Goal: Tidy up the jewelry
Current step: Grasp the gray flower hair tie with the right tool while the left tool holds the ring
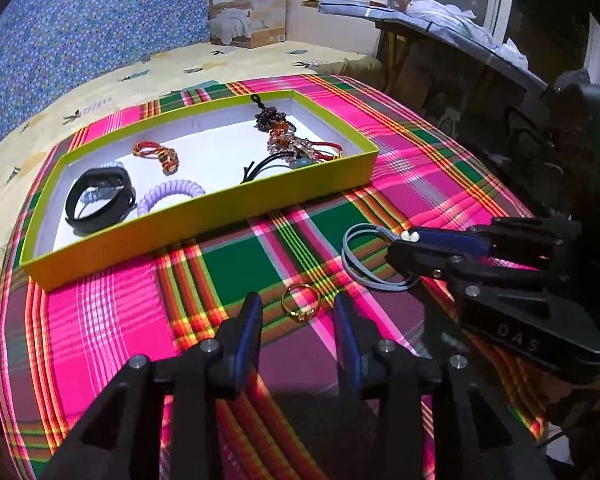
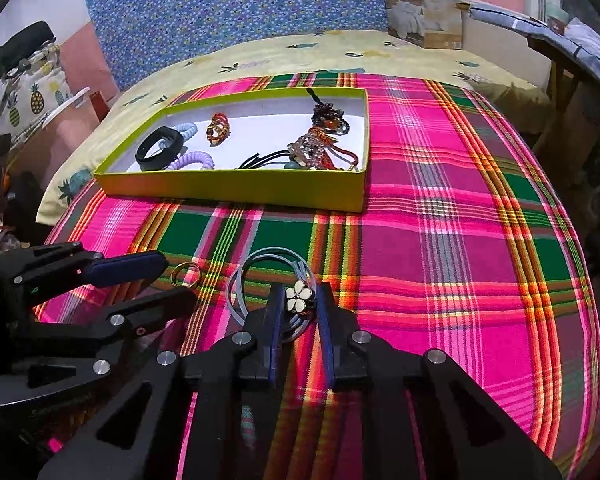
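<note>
On plaid cloth [image 2: 440, 240], near side of the green tray [image 1: 204, 220]: left gripper [image 1: 298, 312] jaws wide — gold ring [image 1: 300, 303] lies loose between them. Right gripper [image 2: 299, 300] nearly closed, pads against the flower charm [image 2: 299, 296] — grey cord [image 2: 260, 276] coiled beneath.

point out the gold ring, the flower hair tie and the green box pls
gold ring [image 1: 300, 303], left wrist view, on its band over the cloth.
flower hair tie [image 2: 299, 297], right wrist view, on the white flower charm.
green box [image 1: 204, 220], left wrist view, on its near outer wall.
</note>
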`<action>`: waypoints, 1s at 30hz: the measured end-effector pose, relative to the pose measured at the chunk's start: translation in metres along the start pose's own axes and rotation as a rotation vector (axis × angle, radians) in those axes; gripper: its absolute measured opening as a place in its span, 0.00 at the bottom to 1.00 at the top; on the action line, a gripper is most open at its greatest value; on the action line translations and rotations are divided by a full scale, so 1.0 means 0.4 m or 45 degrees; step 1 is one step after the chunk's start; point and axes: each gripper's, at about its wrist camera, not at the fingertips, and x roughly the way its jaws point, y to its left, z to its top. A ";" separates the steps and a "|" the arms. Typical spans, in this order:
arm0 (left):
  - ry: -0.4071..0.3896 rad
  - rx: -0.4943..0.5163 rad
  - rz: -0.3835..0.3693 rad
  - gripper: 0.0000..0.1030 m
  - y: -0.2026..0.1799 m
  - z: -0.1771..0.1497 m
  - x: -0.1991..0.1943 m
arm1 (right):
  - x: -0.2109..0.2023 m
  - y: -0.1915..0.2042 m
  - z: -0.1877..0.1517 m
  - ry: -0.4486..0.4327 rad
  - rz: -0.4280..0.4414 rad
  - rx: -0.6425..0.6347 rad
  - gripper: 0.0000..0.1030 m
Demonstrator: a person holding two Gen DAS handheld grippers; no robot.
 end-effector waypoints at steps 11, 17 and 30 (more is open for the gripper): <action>0.000 0.070 0.070 0.22 -0.022 0.005 0.006 | -0.026 -0.025 -0.005 -0.037 0.009 0.029 0.15; -0.002 0.063 0.058 0.22 -0.019 0.001 -0.003 | -0.039 -0.026 -0.006 -0.054 0.016 0.035 0.15; -0.082 0.007 0.028 0.22 0.015 -0.010 -0.088 | -0.096 -0.006 -0.007 -0.118 0.034 0.035 0.15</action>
